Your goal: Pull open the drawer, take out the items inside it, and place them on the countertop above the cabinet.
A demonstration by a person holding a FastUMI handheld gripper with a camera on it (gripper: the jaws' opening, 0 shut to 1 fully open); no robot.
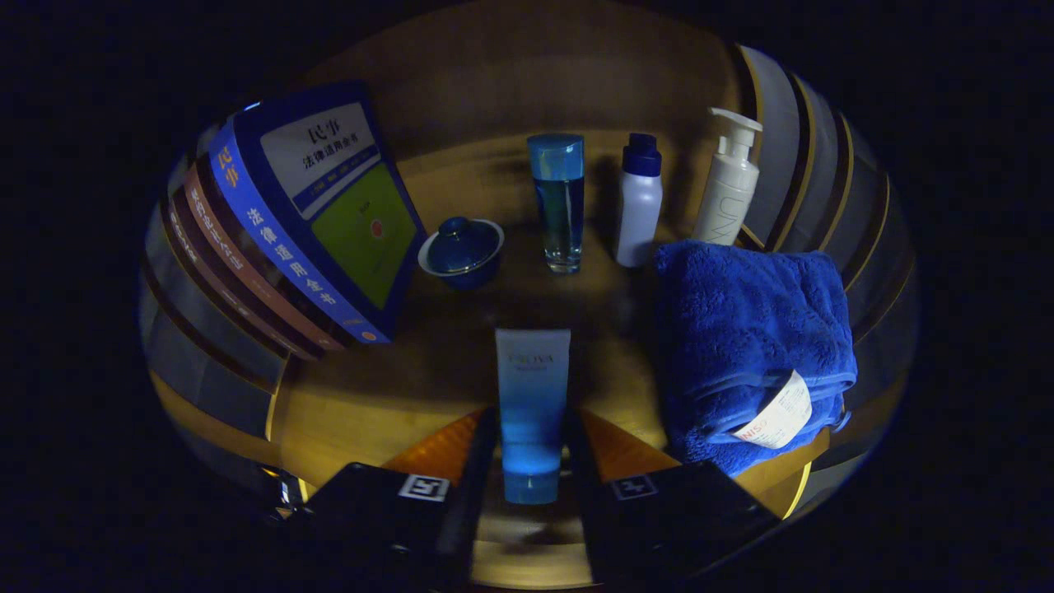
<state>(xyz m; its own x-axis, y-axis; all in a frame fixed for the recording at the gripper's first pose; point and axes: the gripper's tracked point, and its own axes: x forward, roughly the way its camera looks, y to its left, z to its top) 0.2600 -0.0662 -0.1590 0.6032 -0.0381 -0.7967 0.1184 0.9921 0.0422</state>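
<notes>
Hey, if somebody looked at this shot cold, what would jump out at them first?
First, the blue tube standing upright between the fingers of the claw, which look closed against its sides. To its right sits a folded blue towel with a paper tag, and on the other side a row of books leans. Beyond the tube, a lidded blue bowl, a tall blue bottle, a white bottle and a pump bottle line the wooden countertop.

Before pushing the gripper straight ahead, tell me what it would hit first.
The gripper already holds the blue tube between its fingers, apparently shut on it. Straight beyond, the tall blue glass bottle on the wooden countertop stands first in line, though depth is hard to judge.
</notes>
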